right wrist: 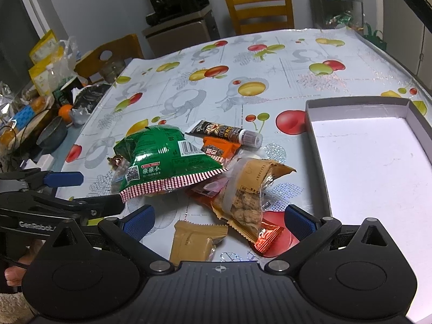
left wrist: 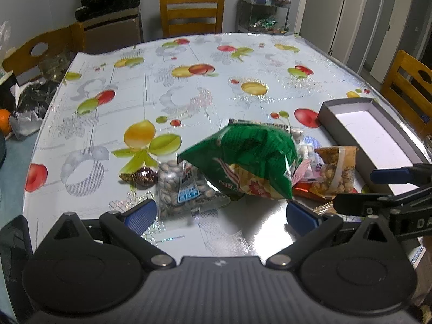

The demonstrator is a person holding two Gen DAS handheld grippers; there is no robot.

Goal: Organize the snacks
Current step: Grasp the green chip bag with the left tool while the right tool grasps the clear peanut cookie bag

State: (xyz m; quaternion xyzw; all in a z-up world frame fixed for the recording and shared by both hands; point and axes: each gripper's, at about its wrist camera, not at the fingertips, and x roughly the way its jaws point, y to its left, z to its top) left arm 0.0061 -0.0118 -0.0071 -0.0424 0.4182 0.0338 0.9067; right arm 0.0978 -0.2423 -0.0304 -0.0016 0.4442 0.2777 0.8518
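A pile of snacks lies on the fruit-print table. On top sits a green bag [left wrist: 248, 156] [right wrist: 164, 159]. Beside it are a clear pistachio bag [left wrist: 183, 186], a brown wrapped candy [left wrist: 143, 176], a peanut bag [left wrist: 334, 172] [right wrist: 245, 194], a tan packet [right wrist: 194, 243], a red-orange packet [right wrist: 270, 235] and a black tube [right wrist: 224, 132]. My left gripper [left wrist: 220, 213] [right wrist: 91, 191] is open just short of the green bag. My right gripper [right wrist: 218, 220] [left wrist: 361, 189] is open over the tan and peanut packets. The grey box [left wrist: 348, 102] [right wrist: 356, 104] at right shows only its bare white floor.
Wooden chairs [left wrist: 191, 10] [left wrist: 405, 86] [right wrist: 108, 54] stand at the far, right and left sides of the table. A cabinet [left wrist: 110, 27] and a wire shelf with sweets [left wrist: 264, 13] line the back wall. Bags, a bowl and an orange [right wrist: 64, 110] clutter the left.
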